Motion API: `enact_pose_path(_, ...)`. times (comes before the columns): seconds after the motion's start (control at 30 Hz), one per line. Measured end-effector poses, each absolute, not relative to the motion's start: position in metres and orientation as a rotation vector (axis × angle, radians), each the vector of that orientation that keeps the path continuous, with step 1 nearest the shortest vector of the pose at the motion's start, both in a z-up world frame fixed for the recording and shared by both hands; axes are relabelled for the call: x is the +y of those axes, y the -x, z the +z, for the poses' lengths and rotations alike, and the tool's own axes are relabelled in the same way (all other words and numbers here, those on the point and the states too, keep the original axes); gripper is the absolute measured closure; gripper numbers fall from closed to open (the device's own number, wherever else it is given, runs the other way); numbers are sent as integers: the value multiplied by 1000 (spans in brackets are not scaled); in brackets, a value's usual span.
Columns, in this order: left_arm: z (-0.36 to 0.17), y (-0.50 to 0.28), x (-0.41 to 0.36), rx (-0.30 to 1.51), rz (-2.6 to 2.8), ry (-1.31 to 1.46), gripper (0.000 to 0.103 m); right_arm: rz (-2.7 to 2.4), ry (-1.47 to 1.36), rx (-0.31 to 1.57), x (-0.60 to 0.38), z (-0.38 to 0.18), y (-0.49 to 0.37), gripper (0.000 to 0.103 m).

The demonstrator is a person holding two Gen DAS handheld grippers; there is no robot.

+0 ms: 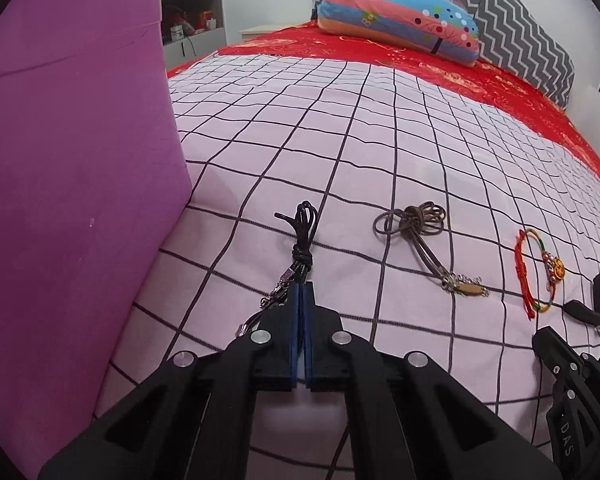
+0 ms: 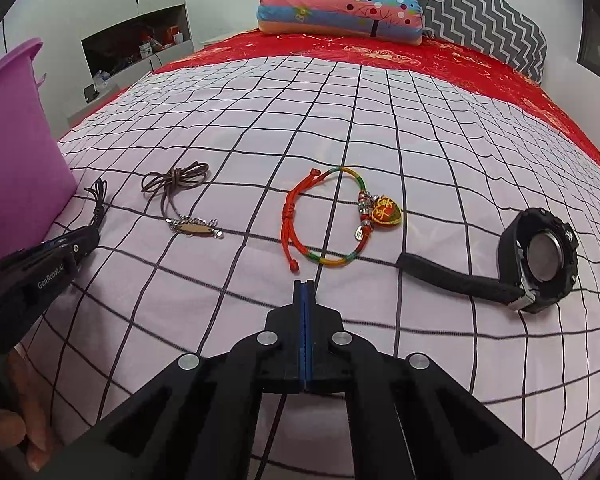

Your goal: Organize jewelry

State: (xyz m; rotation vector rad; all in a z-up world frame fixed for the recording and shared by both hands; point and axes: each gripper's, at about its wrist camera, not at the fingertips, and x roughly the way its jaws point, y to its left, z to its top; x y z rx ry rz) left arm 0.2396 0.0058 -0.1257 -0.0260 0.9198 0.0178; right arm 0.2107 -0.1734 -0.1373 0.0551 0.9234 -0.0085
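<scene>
**Gripping a black cord, left gripper sits beside the purple bin**

Closing on the near end of a black cord necklace [image 1: 300,248], the left gripper [image 1: 301,286] is seen with its blue-lined fingers pressed together around the cord and its metal clasp. The cord's long axis runs straight ahead of the fingers, its knotted loops lying on the checked bedspread [image 1: 380,140] just beyond the tips. The wall of a purple bin [image 1: 72,160] rises close on the left, so the carry is judged to be short: up, then left over a rim that is visible only in the right wrist view.

The right gripper [image 2: 303,284] is held low over the bedspread with its fingers shut and nothing between them. A red and multicoloured string bracelet [image 2: 332,216] lies directly ahead of it, near the tips but apart from them, with its gold charm on the far right side. A brown cord necklace [image 2: 180,196] with a wooden pendant is laid out between the two grippers, its long axis running from far loops to near pendant. A black wristwatch [image 2: 540,260] rests to the right, well clear of the others, strap pointing left.

The bracelet is judged nearer the right gripper, the brown necklace roughly shared. Open bedspread surrounds every piece, and the bed's edges are well away; only the bin's wall crowds the left side. A patterned pillow [image 2: 340,8] sits far behind.
</scene>
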Motion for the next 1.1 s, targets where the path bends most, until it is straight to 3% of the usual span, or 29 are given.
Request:
enact_pose_path(0.43, -115, -196, 8, 930, -46, 44, 101, -1, -143, 876, -189, -119, -166, 103)
enact_pose_path(0.9, -108, -197, 11, 898, -56, 44, 101, -6, -195, 904, -189, -125, -201, 102)
enact_pose_path(0.97, -109, -198, 12, 899, -58, 51, 101, -16, -183, 907, -187, -127, -206, 94)
enact_pose_path(1.03, -110, -198, 13, 898, -58, 58, 101, -18, -191, 912, -187, -128, -210, 64)
enact_pose_path(1.1, -110, -199, 13, 899, -59, 64, 101, -14, -200, 902, -186, -128, -212, 64)
